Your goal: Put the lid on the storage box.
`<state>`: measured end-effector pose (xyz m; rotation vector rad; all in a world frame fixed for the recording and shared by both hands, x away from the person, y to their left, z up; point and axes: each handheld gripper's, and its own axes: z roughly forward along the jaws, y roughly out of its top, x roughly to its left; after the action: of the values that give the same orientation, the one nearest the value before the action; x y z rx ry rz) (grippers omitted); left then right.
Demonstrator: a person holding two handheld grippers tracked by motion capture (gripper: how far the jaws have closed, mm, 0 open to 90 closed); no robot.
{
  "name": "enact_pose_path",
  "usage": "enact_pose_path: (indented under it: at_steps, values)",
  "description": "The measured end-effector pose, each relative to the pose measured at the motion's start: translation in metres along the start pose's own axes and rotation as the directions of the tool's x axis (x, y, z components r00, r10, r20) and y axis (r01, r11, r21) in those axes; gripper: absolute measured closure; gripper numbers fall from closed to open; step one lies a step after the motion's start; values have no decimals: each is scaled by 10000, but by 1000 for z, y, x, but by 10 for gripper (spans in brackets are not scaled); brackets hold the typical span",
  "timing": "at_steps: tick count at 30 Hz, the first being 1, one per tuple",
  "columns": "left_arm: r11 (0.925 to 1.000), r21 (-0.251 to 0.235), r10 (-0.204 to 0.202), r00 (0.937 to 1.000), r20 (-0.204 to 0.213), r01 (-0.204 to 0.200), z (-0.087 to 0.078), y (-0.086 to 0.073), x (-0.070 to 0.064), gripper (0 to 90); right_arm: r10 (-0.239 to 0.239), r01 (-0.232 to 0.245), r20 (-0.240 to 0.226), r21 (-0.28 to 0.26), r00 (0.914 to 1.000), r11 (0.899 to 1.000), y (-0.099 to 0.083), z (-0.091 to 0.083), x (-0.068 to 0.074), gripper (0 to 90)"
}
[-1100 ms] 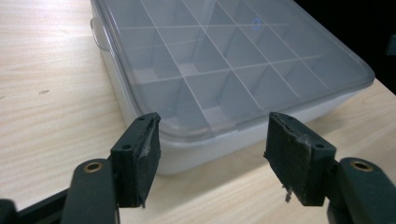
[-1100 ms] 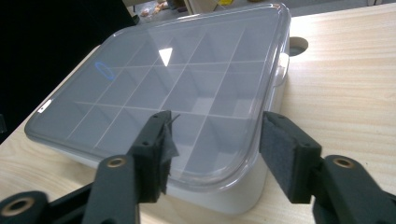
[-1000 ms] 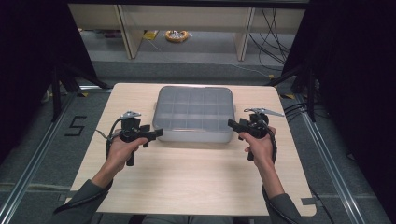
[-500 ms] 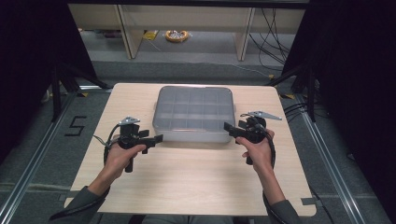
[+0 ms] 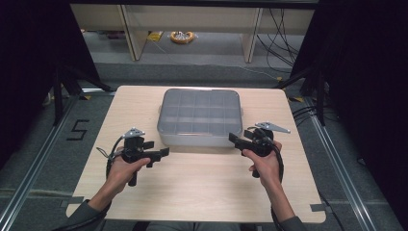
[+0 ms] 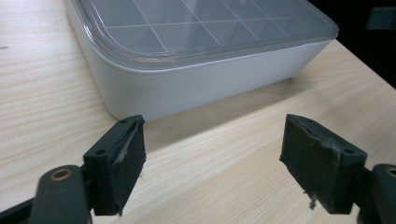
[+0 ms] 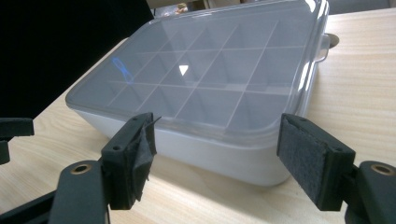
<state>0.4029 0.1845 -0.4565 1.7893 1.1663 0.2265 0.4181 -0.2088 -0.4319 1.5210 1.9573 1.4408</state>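
Note:
A white compartment box [image 5: 199,118] with a clear lid, shut, lies at the middle of the wooden table [image 5: 202,192], toward its far side. My left gripper [image 5: 164,152] hovers just off the box's near left corner, pointing right, open and empty. In the left gripper view the box wall [image 6: 187,84] lies just beyond the left gripper [image 6: 217,168]. My right gripper [image 5: 234,139] points left at the near right corner, also open and empty. In the right gripper view the box [image 7: 210,84] fills the space ahead of the right gripper [image 7: 215,158].
The near half of the table is bare wood. Black curtains flank both sides. Beyond the far edge stand shelf legs [image 5: 130,33], an orange object [image 5: 182,36] on the floor and cables [image 5: 276,33]. A taped "5" [image 5: 77,130] marks the floor at left.
Both grippers have drawn back toward the near edge, from beside the box's sides to its near corners. The box has not moved.

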Motion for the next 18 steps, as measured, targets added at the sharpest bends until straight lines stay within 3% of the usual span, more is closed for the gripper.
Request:
enact_pose_path:
  at_steps: [2, 9, 11, 12, 13, 14, 15, 18]
  values:
    - [10000, 19, -45, 9999, 93, 45, 0, -2, -1, 196, -245, 245, 105, -12, 9996, 9997, -1, -1, -1, 292]
    - [9992, 182, 340, 9992, 197, -343, -2, -16, -5, 162, -263, 263, -63, -4, 9996, 9997, -8, -5, 2, 282]
    - [9991, 211, 351, 9991, 236, -356, -3, -19, -5, 151, 6, -5, -111, 111, 9999, 9999, -11, -5, 5, 268]
    - [9994, 196, 290, 9991, 311, -296, -3, -21, -6, 151, -41, 43, -157, 100, 9999, 9999, -12, -6, 5, 257]
    - [9991, 192, 375, 9983, 438, -384, -3, -23, -6, 151, -466, 470, -280, 144, 9985, 9988, -13, -5, 2, 235]
    - [9989, 177, 424, 9981, 442, -433, -4, -24, -7, 151, 159, -155, -242, 182, 9996, 9997, -15, -7, 6, 203]
    - [9989, 152, 437, 9980, 463, -444, -4, -27, -7, 151, -287, 289, -221, 94, 9993, 9995, -15, -6, 2, 181]
    - [9985, 154, 510, 9972, 538, -519, -6, -31, -9, 151, -8, 13, -165, 280, 9999, 9996, -19, -10, 5, 152]
